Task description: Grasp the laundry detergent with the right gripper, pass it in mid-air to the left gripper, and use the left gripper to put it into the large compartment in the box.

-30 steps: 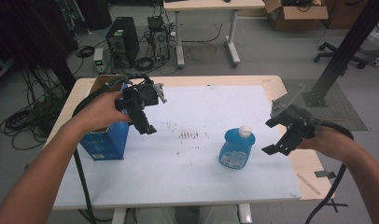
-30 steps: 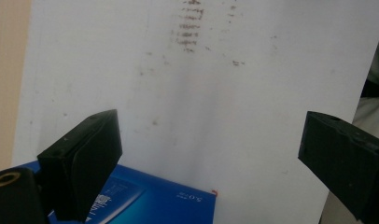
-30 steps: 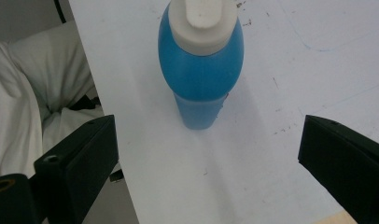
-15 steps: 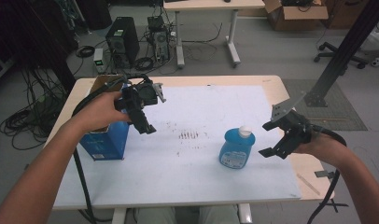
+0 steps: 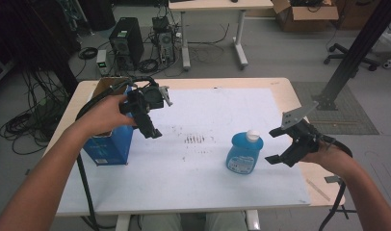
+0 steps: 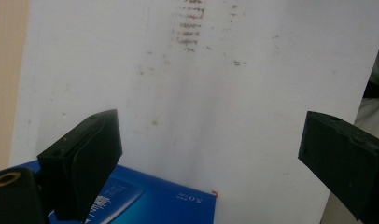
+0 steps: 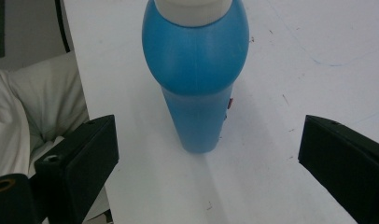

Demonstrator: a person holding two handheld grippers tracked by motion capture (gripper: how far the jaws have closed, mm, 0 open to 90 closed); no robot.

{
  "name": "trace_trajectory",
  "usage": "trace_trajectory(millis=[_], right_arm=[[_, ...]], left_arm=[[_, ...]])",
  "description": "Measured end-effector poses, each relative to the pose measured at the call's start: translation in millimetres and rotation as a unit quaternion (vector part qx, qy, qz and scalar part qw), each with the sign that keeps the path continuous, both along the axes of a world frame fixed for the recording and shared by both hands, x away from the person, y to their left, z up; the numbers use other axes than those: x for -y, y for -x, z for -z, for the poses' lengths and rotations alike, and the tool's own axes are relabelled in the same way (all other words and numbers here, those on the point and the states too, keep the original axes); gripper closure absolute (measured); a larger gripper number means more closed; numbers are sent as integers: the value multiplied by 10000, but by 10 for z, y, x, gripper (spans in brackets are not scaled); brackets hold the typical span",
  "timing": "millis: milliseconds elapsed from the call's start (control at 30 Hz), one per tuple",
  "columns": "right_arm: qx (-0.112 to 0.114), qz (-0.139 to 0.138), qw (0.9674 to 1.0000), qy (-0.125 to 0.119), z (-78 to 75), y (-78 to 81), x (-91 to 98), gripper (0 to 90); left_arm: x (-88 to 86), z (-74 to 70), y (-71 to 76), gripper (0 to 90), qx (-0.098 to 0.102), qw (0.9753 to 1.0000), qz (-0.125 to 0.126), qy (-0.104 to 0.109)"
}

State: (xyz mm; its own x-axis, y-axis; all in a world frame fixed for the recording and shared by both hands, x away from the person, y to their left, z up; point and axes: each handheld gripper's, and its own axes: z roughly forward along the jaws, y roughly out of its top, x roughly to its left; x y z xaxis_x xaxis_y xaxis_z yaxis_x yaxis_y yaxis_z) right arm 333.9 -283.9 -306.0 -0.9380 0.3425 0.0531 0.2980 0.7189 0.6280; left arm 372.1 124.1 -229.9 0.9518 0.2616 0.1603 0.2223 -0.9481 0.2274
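A blue bottle [image 5: 244, 153] with a white cap stands upright on the white sheet [image 5: 208, 115], right of centre. My right gripper [image 5: 276, 146] is just to its right, open, with its jaws spread towards the bottle. In the right gripper view the bottle [image 7: 197, 74] stands ahead between the wide jaws of that gripper [image 7: 208, 163], untouched. A blue box [image 5: 109, 144] stands at the sheet's left edge. My left gripper [image 5: 149, 126] hovers above the box's right side, open and empty. The box's top corner [image 6: 155, 205] shows low in the left gripper view, below that gripper [image 6: 211, 154].
Dark smudges [image 5: 196, 139] mark the sheet's middle. The wooden table rim [image 5: 290, 94] frames the sheet. Behind the table, computer towers [image 5: 126, 41], cables and another table [image 5: 213, 9] stand on the floor. A black post [image 5: 352, 53] rises at the right.
My right gripper has moved left and slightly down, closer to the bottle. The left gripper and the box have stayed put.
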Motion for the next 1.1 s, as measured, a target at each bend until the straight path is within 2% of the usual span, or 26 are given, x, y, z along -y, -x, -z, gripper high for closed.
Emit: trace_trajectory(millis=[233,533,567,767,1100], right_arm=[[42,-17,9999,-151,86,5,12,50],[110,22,9987,-504,229,15,53,49],[110,57,9981,-605,264,16,61,49],[158,79,9961,-859,361,20,83,49],[249,135,9927,-1169,467,38,122,48]], left_arm=[[12,9,-2,65,-8,10000,-6,4],[38,21,-8,65,-18,10000,28,-20],[40,24,-8,65,-23,10000,24,-11],[36,29,-6,65,-26,10000,6,-12],[34,34,0,66,-28,10000,2,3]])
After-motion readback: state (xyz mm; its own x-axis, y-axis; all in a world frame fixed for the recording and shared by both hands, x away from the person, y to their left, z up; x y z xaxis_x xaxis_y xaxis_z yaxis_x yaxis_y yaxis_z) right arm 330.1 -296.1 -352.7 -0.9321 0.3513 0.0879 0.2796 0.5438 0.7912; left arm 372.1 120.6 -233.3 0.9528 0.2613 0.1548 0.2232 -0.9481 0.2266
